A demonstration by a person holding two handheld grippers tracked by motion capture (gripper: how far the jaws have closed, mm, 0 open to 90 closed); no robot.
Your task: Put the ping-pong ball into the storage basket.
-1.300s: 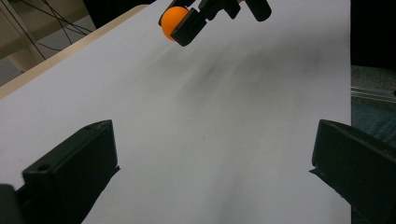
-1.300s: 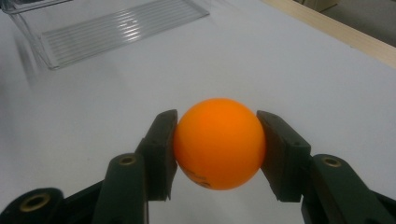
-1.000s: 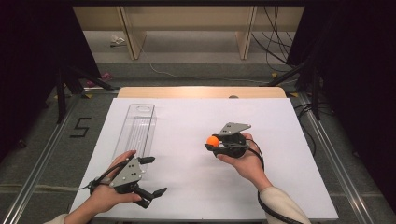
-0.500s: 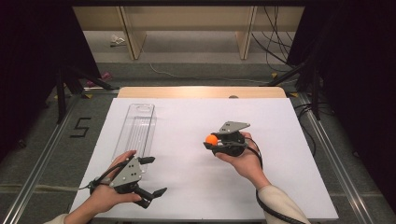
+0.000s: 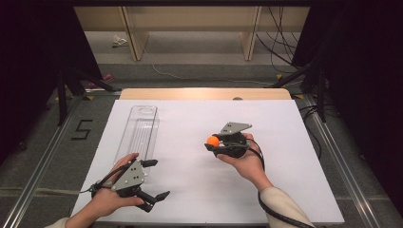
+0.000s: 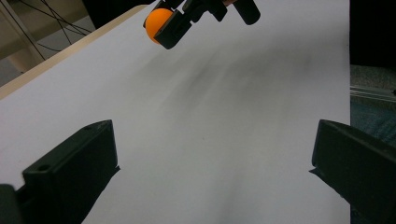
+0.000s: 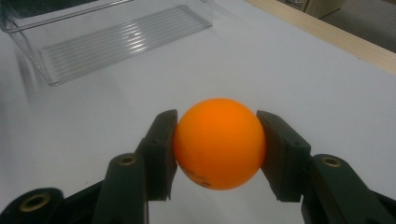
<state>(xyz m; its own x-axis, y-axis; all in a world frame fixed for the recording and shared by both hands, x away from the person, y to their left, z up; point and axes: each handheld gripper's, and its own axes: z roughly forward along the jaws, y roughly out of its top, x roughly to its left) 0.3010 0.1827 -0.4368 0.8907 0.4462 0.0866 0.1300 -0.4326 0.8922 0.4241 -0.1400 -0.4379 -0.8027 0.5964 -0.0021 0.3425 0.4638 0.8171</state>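
Ball: an orange ball (image 7: 218,142) sits pinched between both jaws of the right gripper (image 5: 215,142), held above the white table (image 5: 285,190), right of its middle.
Right gripper: pads pressed against the ball's two sides; gripper lies roughly level in the person's hand, jaws pointing toward the tray.
Left gripper: the left gripper (image 5: 153,179) rests near the table's front edge, jaws spread wide with bare table between them.
Tray: a clear plastic tray (image 5: 140,130) lies lengthwise at the table's left, well apart from the ball.
Between ball and tray: bare white surface.
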